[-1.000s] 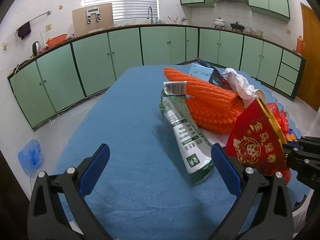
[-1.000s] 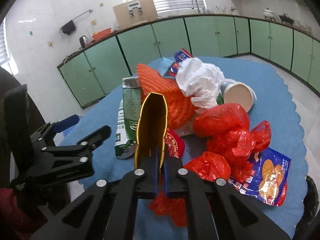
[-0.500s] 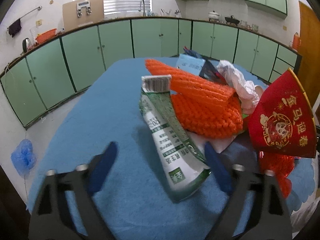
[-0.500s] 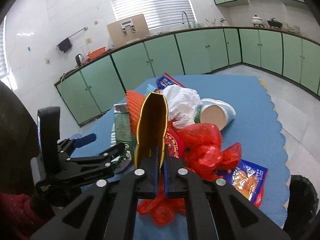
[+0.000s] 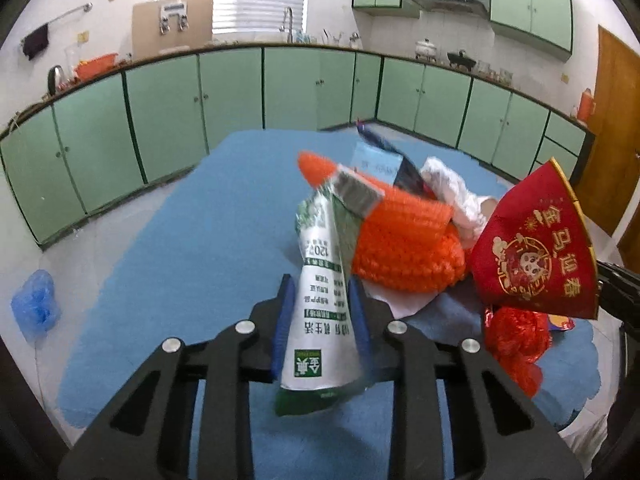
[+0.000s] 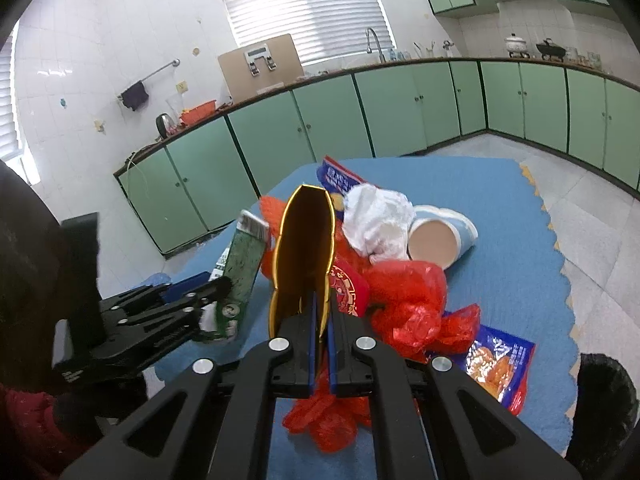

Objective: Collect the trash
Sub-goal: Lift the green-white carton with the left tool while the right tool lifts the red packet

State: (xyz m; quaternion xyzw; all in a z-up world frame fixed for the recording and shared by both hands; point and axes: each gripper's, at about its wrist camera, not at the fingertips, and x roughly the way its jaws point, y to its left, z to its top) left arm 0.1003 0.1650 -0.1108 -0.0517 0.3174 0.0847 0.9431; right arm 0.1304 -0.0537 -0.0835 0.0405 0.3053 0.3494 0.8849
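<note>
My left gripper (image 5: 320, 320) is shut on a green and white packet (image 5: 324, 300), lifted and tilted above the blue table mat (image 5: 192, 264). The packet also shows in the right wrist view (image 6: 242, 260), with the left gripper (image 6: 216, 292) on it. My right gripper (image 6: 320, 320) is shut on a red and gold paper bag (image 6: 304, 256), held open end up; it shows red with gold print in the left wrist view (image 5: 536, 256). The trash pile holds orange foam netting (image 5: 400, 236), crumpled white paper (image 6: 376, 220), red plastic bags (image 6: 408, 300), a paper cup (image 6: 436, 240) and a snack wrapper (image 6: 496, 364).
A black bin (image 6: 600, 412) stands at the table's right edge. A blue plastic bag (image 5: 34, 304) lies on the floor at left. Green cabinets (image 5: 240, 92) line the walls behind the table. A blue packet (image 5: 376, 160) lies at the pile's far side.
My left gripper moved forward and closed on the green and white packet, then lifted it off the mat. My right gripper rose, still holding the red bag.
</note>
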